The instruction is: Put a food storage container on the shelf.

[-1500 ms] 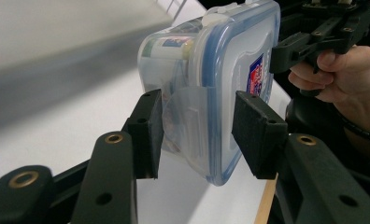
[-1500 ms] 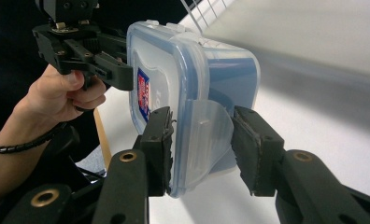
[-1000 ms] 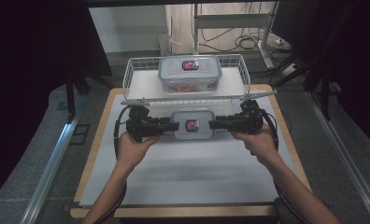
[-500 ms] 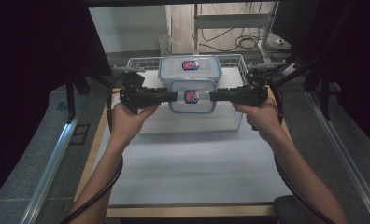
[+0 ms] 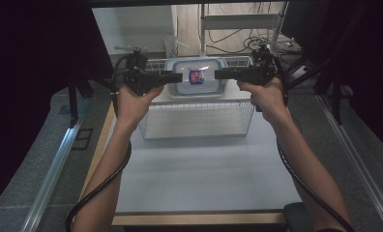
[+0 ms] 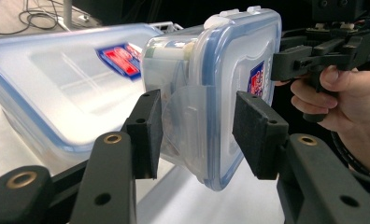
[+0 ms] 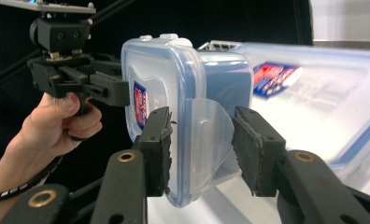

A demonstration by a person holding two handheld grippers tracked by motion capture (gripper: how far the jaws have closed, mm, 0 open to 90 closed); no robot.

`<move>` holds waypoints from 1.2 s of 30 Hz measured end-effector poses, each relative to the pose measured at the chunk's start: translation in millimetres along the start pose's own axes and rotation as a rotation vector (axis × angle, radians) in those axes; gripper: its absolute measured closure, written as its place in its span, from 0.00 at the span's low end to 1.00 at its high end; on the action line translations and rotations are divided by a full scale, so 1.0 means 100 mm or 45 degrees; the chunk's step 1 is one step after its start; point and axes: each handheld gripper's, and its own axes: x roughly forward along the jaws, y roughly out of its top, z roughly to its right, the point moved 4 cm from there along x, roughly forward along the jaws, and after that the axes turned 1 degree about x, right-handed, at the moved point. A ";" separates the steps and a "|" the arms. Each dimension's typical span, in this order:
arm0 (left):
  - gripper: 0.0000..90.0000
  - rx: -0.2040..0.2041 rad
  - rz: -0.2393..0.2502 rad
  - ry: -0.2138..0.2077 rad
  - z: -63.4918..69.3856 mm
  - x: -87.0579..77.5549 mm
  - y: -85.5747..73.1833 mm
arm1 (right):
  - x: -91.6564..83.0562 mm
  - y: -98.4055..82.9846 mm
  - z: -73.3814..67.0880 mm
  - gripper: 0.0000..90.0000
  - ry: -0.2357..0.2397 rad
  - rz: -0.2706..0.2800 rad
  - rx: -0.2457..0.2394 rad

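- Small box of see-through plastic, with round corners and a blue line round its lid.
- Red and blue sticker in the middle of that lid.
- Lid turned up on its side, facing the high camera.
- Soft clear clip flap on each short end of the small box.
- Held up in the air above the basket, between the two claws.
- Left gripper pinching one end, with a flat black pad on each side of the flap.
- Right gripper pinching the other end the same way, pads close round the flap and the lid edge.
- Black, hard and blocky, both claws, with little brass rings in the arms.
- Left hand and right hand wrapped round the handles, with bare arms reaching in from below.
- Thick black wire hanging down from each claw along the arm.
- Big box just behind the small one, long and flat, of the same cloudy plastic with the same blue line and sticker.
- Cannot tell if the two boxes touch.
- Made of thin white wire in a grid, the basket, sitting at the far end of the table.
- Table smooth and white on top, with a light wood edge.
- Grey fuzzy floor on both sides.
- Dark curtains left and right.
- Loose black cables on the floor far at the back.
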 end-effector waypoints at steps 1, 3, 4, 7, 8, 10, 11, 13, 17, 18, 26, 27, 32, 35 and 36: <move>0.59 -0.002 0.002 0.002 -0.01 0.00 0.02 | 0.01 0.04 0.02 0.64 0.002 0.009 0.006; 0.59 -0.010 0.003 0.012 -0.03 0.01 0.08 | 0.02 0.09 0.05 0.64 0.004 0.023 0.017; 0.59 -0.013 0.005 0.017 -0.05 0.02 0.11 | 0.03 0.11 0.06 0.64 0.006 0.029 0.022; 0.59 -0.022 0.004 0.026 -0.09 0.04 0.18 | 0.06 0.16 0.13 0.64 0.015 0.046 0.044; 0.59 -0.027 0.002 0.029 -0.11 0.05 0.21 | 0.06 0.18 0.14 0.64 0.016 0.050 0.056; 0.59 -0.041 -0.002 0.033 -0.13 0.07 0.24 | 0.08 0.20 0.19 0.64 0.020 0.057 0.068; 0.59 -0.042 -0.004 0.035 -0.15 0.09 0.25 | 0.09 0.21 0.21 0.64 0.019 0.057 0.074; 0.59 -0.059 -0.005 0.036 -0.18 0.12 0.27 | 0.10 0.23 0.24 0.64 0.015 0.057 0.080; 0.58 -0.081 -0.017 0.038 -0.24 0.17 0.25 | 0.13 0.23 0.32 0.64 0.010 0.053 0.101; 0.58 -0.084 -0.014 0.037 -0.25 0.17 0.24 | 0.14 0.23 0.33 0.64 0.011 0.051 0.104; 0.57 -0.107 0.002 0.054 -0.28 0.18 0.27 | 0.18 0.25 0.35 0.63 0.010 0.040 0.145; 0.56 -0.104 0.000 0.064 -0.28 0.19 0.27 | 0.19 0.26 0.35 0.63 0.008 0.042 0.149; 0.51 -0.089 -0.017 0.086 -0.29 0.23 0.26 | 0.21 0.27 0.38 0.60 -0.036 0.058 0.149; 0.47 -0.112 -0.003 0.083 -0.31 0.26 0.25 | 0.25 0.28 0.40 0.58 -0.062 0.052 0.137; 0.46 -0.122 0.004 0.088 -0.33 0.26 0.26 | 0.26 0.28 0.41 0.57 -0.066 0.058 0.138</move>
